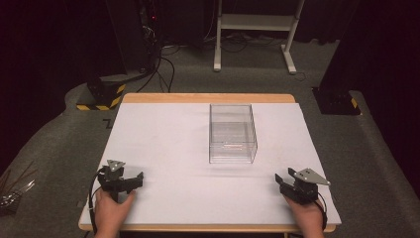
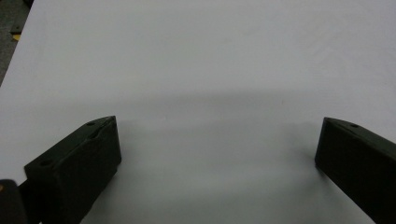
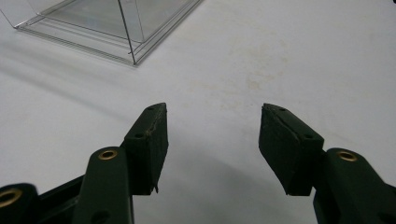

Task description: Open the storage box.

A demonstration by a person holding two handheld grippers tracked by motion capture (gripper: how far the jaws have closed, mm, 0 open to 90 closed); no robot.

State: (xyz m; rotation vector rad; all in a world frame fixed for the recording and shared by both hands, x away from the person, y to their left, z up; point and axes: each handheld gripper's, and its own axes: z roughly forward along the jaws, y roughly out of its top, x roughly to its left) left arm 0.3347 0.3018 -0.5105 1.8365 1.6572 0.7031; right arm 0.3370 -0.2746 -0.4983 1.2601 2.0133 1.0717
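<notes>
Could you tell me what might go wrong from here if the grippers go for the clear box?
1. The clear box is see-through with thin walls; open jaws closing on it could flex or slip off it.
2. It stands apart from both the left gripper and right gripper, so a one-sided push may slide it across the white table.

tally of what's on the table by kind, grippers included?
Clear plastic box: 1
Handheld grippers: 2, the left gripper and the right gripper, both with jaws open and nothing between them
White table cover: 1
Total: 4
</notes>
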